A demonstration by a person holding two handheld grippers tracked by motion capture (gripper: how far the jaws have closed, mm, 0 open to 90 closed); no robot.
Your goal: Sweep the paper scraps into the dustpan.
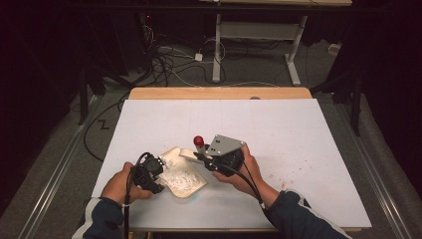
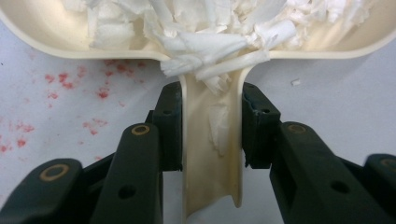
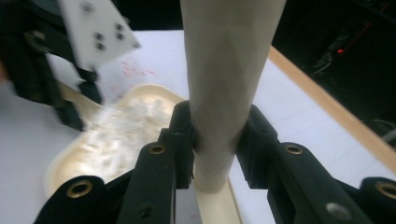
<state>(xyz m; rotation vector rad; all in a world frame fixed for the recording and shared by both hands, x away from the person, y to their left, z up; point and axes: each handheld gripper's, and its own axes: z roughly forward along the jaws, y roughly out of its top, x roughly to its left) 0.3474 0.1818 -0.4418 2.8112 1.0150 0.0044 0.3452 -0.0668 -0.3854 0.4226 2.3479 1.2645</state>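
Near the table's front edge, my left gripper (image 2: 211, 135) clamps the stiff handle of the light cream plastic dustpan (image 1: 191, 188) holding loose white shreds (image 1: 180, 178); my right gripper (image 3: 215, 135) grips the cream brush handle (image 3: 224, 70).

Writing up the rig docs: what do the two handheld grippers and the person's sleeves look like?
Both grippers are black, each with two chunky jaws carrying brass-coloured rivets. The right gripper has a grey three-cornered plate with small dark dots on top; the left gripper has none visible. A black cable trails from each along the forearm. The sleeves are dark navy with a white stripe.
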